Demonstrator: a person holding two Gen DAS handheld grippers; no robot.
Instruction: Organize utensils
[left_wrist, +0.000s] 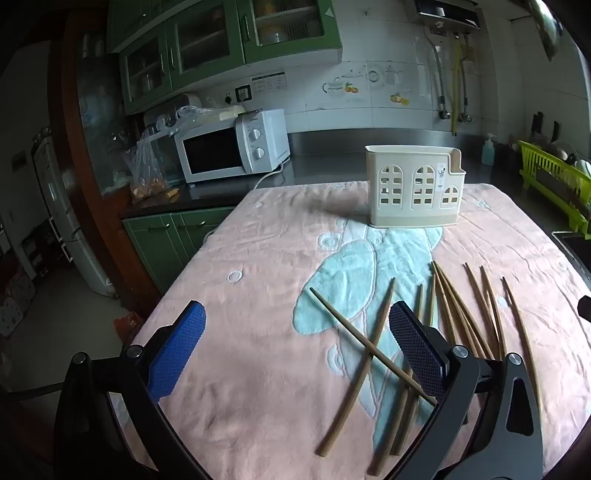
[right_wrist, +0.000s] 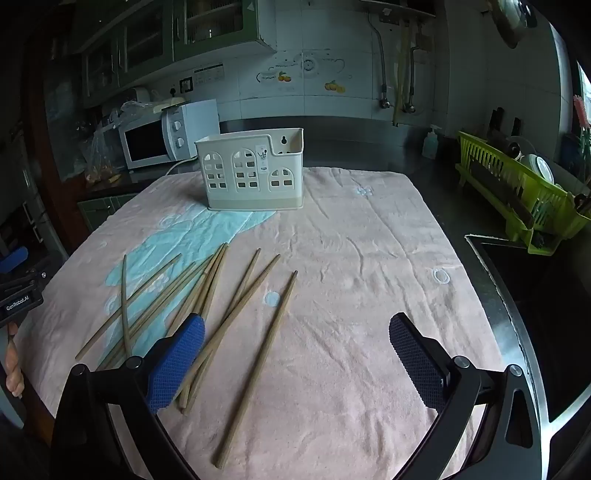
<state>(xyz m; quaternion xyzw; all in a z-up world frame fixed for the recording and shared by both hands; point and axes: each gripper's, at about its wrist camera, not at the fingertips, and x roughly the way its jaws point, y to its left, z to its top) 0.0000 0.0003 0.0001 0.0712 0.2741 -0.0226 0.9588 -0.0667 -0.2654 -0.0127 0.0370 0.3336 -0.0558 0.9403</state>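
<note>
Left wrist view. The left gripper (left_wrist: 297, 345) is seen with jaws spread wide and nothing held; its blue pads (left_wrist: 177, 354) are clear of the surface. Between and below the jaws a pink towel (left_wrist: 236, 369) with a pale blue motif is spread over a dark countertop (left_wrist: 325, 147). Wooden chopsticks (left_wrist: 373, 347) are scattered loose on the towel: two crossed ones lie between the jaws, close to the right-hand pad, and the rest fan out beyond that pad to the right. A cream utensil holder (left_wrist: 413, 184) with arched cut-outs stands upright well ahead of the jaws, at the far edge of the towel. Ahead and to the left are noted a white microwave (left_wrist: 231, 149), a clear plastic bag (left_wrist: 155, 162), green wall cabinets (left_wrist: 221, 40) and green base cabinets (left_wrist: 177, 236). White wall tiles (left_wrist: 369, 99) are recorded behind; a lime dish rack (left_wrist: 554, 181) stands at far right.

Right wrist view. The right gripper (right_wrist: 297, 354) is likewise seen wide open and empty. Bare towel (right_wrist: 351, 295) lies between its jaws; one chopstick (right_wrist: 258, 369) runs lengthwise just inside the left-hand pad, and the remaining sticks are spread under and to the left of that pad. The holder (right_wrist: 255, 170) stands ahead, slightly left of centre. The dish rack (right_wrist: 517, 192) and a dark sink (right_wrist: 535, 295) are placed to the right; part of the other gripper (right_wrist: 18, 280) and a hand (right_wrist: 13, 373) appear at the left edge.
</note>
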